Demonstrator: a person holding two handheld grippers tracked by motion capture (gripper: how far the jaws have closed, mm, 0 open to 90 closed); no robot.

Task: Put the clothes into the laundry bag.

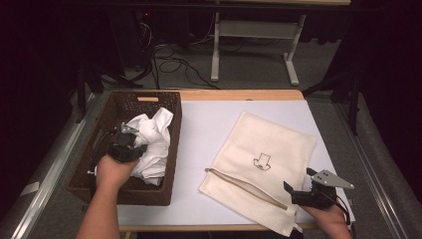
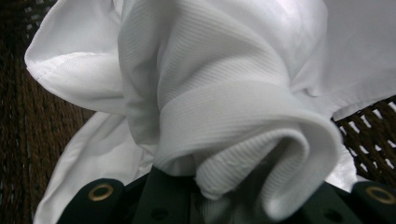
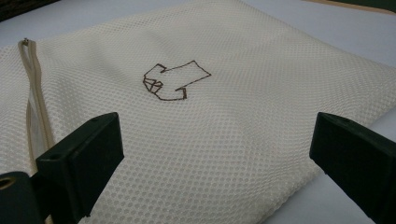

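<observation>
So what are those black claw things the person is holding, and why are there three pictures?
They are grippers, tools with two black jaws that a person squeezes by hand. One picture comes from a camera above the table; the other two come from small cameras riding on each gripper. The left gripper is in a brown woven basket and has pinched a white cloth; you can see it bunched between the jaws up close. The right gripper is open and holds nothing. It waits over a cream mesh bag with a zip and a little shirt drawing, lying on the white table.
</observation>
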